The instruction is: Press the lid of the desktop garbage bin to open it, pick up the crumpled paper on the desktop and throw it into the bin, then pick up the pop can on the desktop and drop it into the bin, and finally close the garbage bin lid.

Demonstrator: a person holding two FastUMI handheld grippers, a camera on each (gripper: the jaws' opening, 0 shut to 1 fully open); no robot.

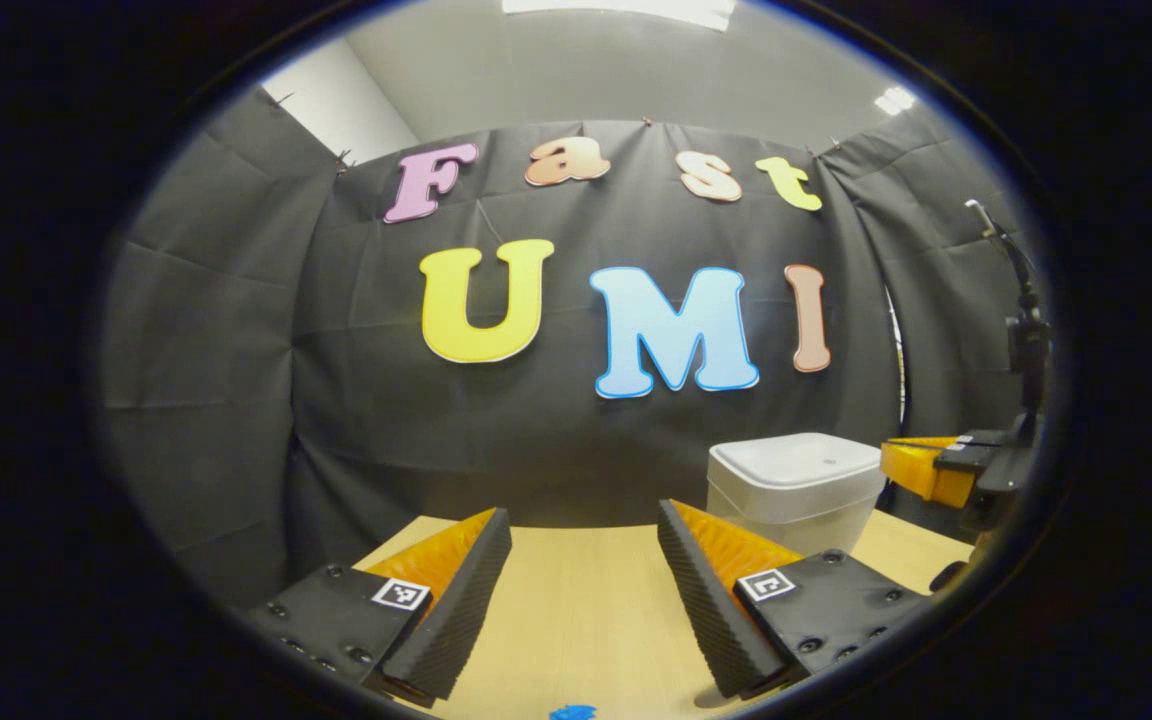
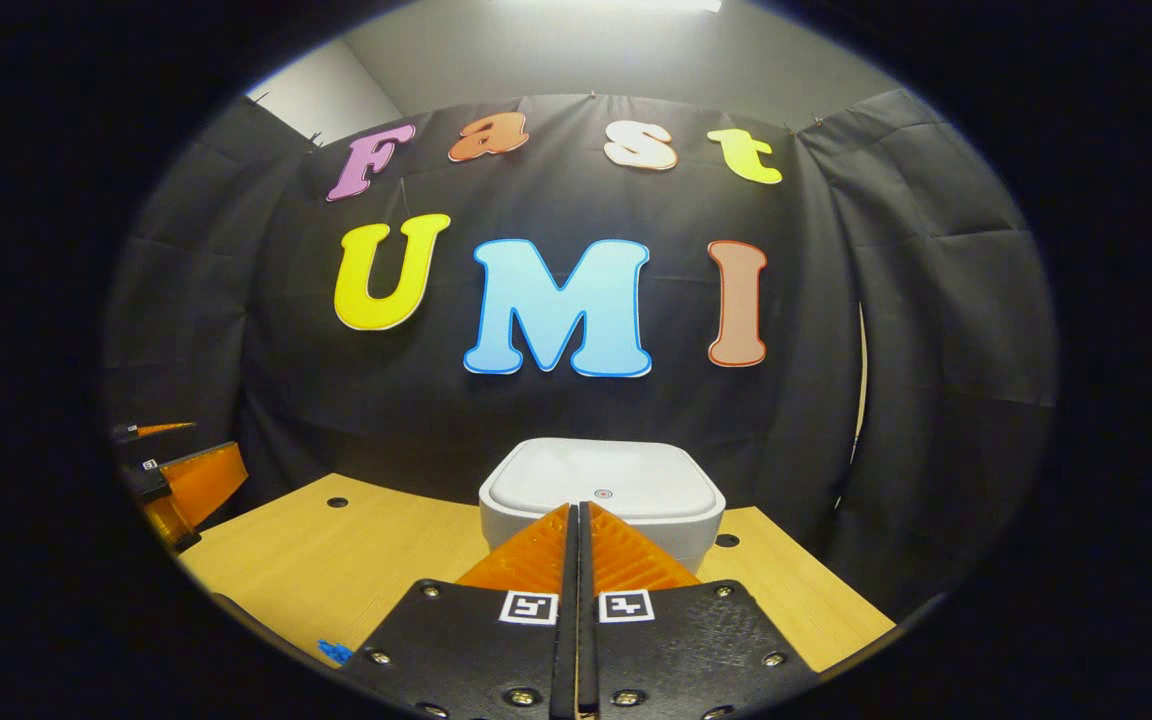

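A white desktop bin [image 2: 603,497] with its lid down stands at the back of the wooden table, straight ahead in the right gripper view. My right gripper [image 2: 577,512] is shut with nothing between its fingers, its tips just in front of and slightly above the lid's near edge. In the left gripper view the same bin [image 1: 794,487] sits to the right, and my left gripper [image 1: 584,530] hangs open above the table with nothing in it. The right gripper [image 1: 921,468] shows at the far right beside the bin.
The light wooden table [image 2: 356,570] has small round holes near its back edge. A scrap of something blue [image 1: 572,712] lies at the near edge of the table. Black cloth walls close the booth on all sides.
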